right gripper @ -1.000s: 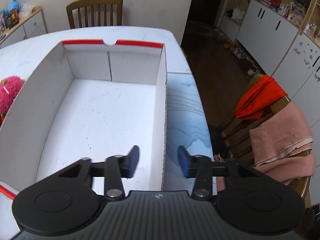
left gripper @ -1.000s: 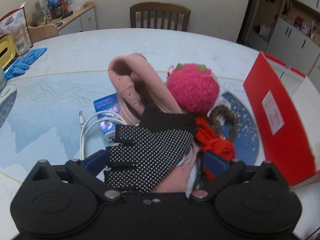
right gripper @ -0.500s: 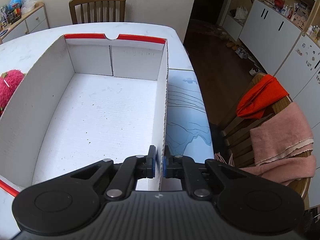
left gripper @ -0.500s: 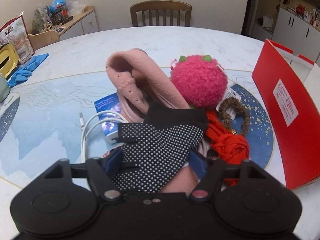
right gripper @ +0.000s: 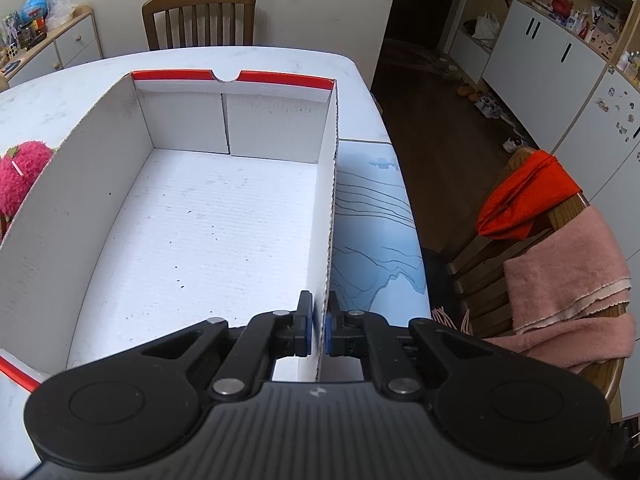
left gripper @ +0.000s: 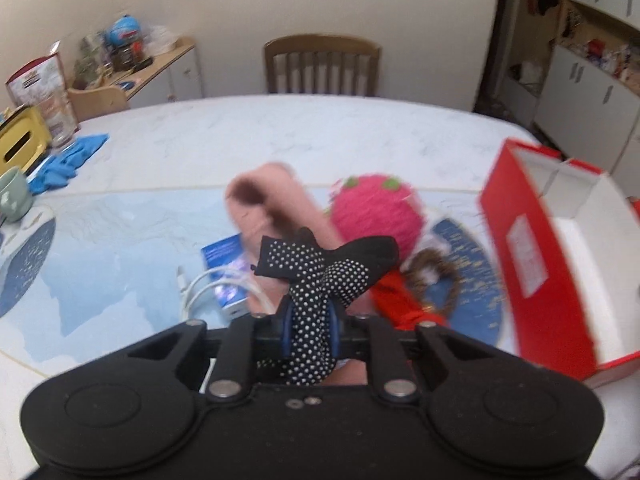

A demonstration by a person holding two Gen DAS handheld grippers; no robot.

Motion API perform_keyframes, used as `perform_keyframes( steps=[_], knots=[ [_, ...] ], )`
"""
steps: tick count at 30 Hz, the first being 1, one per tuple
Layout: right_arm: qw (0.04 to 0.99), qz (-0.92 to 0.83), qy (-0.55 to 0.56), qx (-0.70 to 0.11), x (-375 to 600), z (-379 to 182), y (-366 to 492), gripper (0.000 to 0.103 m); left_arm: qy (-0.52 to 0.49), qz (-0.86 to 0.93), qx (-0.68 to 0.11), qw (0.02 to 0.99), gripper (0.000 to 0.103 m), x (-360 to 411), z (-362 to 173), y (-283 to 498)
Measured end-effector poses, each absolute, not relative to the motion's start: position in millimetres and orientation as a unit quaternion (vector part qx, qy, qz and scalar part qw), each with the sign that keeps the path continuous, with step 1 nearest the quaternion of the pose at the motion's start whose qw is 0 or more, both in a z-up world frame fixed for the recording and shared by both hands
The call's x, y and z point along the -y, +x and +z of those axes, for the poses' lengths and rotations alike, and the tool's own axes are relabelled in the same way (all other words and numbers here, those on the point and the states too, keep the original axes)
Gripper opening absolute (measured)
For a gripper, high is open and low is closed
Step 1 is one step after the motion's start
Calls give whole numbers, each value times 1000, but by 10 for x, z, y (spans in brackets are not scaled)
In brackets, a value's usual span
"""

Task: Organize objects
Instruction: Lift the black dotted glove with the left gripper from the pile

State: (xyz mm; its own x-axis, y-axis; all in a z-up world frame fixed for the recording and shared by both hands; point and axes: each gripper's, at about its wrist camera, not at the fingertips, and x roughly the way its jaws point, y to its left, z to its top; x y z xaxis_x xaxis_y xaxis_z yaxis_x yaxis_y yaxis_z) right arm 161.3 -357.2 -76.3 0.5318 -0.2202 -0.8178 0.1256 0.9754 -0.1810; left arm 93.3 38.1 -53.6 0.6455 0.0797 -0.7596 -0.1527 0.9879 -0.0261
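My left gripper (left gripper: 310, 320) is closing its jaws on a black glove with white dots (left gripper: 320, 268), and its blue pads pinch the bunched glove, lifted off the pile. Below lie a pink knitted garment (left gripper: 268, 204), a pink plush ball (left gripper: 376, 212), a red cloth (left gripper: 400, 300), a brown ring (left gripper: 440, 276), a white cable (left gripper: 208, 292) and a small blue box (left gripper: 224, 250). The red cardboard box (left gripper: 532, 248) stands to the right. My right gripper (right gripper: 318, 328) is shut on that box's right wall (right gripper: 326, 208); the white inside of the box (right gripper: 200, 220) holds nothing.
A wooden chair (left gripper: 320, 64) stands behind the table. A blue cloth (left gripper: 64, 160), a green mug (left gripper: 14, 194) and a yellow tissue box (left gripper: 20, 140) sit at the far left. Right of the table edge, another chair (right gripper: 560, 248) carries orange and pink cloths.
My left gripper closed from wide open onto the black glove and rose with it. My right gripper closed on the box's right wall and stayed put.
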Motion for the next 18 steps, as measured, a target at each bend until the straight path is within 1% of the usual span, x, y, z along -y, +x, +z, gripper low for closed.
perform_keyframes(
  steps=[6, 11, 14, 18],
  knots=[
    [874, -95, -41, -474, 3601, -742, 1616, 5, -43, 15, -395, 917, 15, -87, -226, 979],
    [876, -81, -37, -474, 3609, -730, 1625, 5, -56, -12, -386, 921, 15, 59, -69, 1085],
    [876, -78, -37, -475, 3602, -735, 1623, 5, -64, -16, -398, 915, 15, 67, -154, 1174],
    [876, -69, -37, -477, 3636, -747, 1614, 5, -40, -2, -439, 897, 15, 83, -561, 1248]
  ],
)
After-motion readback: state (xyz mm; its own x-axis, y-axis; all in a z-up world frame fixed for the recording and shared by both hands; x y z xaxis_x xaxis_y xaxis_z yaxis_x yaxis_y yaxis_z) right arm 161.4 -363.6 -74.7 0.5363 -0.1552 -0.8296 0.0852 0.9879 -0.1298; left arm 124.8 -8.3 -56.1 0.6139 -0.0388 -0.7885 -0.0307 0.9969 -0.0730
